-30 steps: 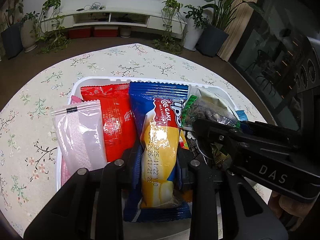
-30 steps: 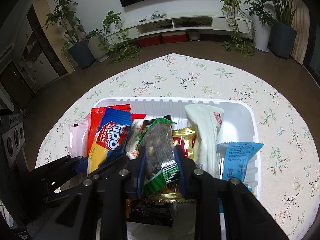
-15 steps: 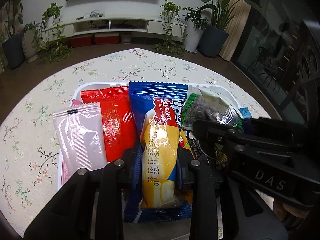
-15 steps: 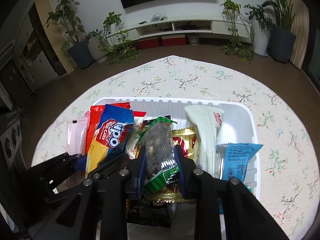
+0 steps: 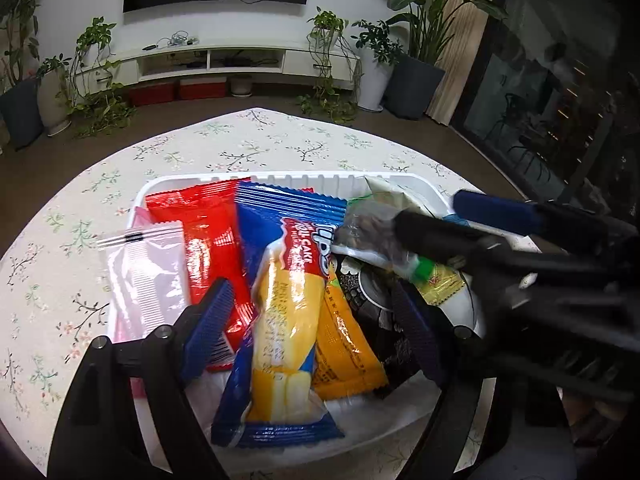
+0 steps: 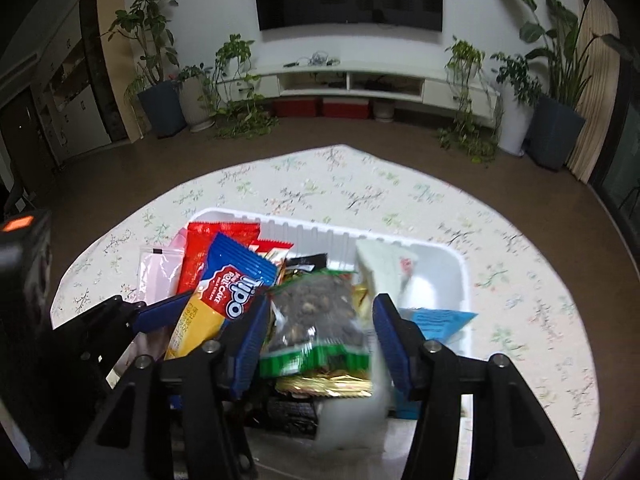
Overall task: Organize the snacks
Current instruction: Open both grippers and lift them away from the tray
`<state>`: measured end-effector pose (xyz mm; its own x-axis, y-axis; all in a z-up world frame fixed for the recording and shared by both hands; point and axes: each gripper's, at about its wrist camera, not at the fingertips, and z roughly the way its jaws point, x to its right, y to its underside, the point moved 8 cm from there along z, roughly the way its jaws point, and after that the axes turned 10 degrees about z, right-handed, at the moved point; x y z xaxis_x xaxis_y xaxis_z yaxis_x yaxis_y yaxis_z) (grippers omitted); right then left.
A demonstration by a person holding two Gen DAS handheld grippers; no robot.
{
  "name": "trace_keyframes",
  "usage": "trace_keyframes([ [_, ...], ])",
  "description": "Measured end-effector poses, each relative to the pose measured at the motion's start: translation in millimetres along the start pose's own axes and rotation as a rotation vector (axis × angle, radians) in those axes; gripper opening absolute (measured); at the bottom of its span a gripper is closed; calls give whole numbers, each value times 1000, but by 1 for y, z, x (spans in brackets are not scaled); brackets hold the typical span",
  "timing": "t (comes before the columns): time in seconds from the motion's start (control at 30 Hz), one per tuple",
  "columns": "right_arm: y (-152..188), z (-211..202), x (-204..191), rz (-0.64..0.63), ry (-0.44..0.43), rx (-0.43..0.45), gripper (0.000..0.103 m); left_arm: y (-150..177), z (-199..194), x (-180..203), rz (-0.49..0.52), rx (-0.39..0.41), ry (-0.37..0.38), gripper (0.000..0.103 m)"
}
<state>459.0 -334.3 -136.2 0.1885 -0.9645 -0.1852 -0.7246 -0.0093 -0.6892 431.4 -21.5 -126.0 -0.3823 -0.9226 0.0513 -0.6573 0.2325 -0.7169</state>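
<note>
A white tray (image 5: pixel 280 178) on the flowered table holds several snack packs. In the left wrist view my left gripper (image 5: pixel 312 328) is open, its fingers either side of the blue-and-yellow roll cake pack (image 5: pixel 288 280), which lies in the tray beside a red pack (image 5: pixel 208 240) and a pink pack (image 5: pixel 148 272). In the right wrist view my right gripper (image 6: pixel 320 340) is open around the clear green-edged nut pack (image 6: pixel 316 320), which rests on the other packs. The tray rim (image 6: pixel 320 226), the roll cake pack (image 6: pixel 224 300), a white pack (image 6: pixel 384 268) and a light blue pack (image 6: pixel 436 320) show there too.
An orange pack (image 5: pixel 344 344), a black pack (image 5: pixel 372 300) and a gold pack (image 5: pixel 440 284) lie under the others. The round table with its floral cloth (image 6: pixel 360 184) drops off all round. Potted plants and a white TV shelf (image 6: pixel 352 76) stand far behind.
Both grippers have opened: the left let go of the roll cake pack, the right let go of the nut pack. Both packs now lie in the tray.
</note>
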Motion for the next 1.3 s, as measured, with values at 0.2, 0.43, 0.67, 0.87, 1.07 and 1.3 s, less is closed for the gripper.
trace_keyframes([
  [0.2, -9, -44, 14, 59, -37, 92, 70, -3, -30, -8, -15, 64, -30, 100],
  [0.43, -5, -123, 26, 130, -68, 274, 94, 0, -104, 6, -6, 195, -72, 103],
  [0.67, 8, -260, 7, 54, 3, 709, 103, 12, -236, 27, -38, 409, -318, 103],
  [0.87, 34, -367, -20, 1, 44, 978, 103, 34, -323, 51, -22, 520, -597, 103],
  [1.07, 59, -414, -27, 60, -4, 964, 103, 68, -323, 66, -75, 344, -456, 103],
  [1.3, 99, -367, -19, 92, 39, 597, 103, 124, -295, 80, -74, 156, -418, 103],
])
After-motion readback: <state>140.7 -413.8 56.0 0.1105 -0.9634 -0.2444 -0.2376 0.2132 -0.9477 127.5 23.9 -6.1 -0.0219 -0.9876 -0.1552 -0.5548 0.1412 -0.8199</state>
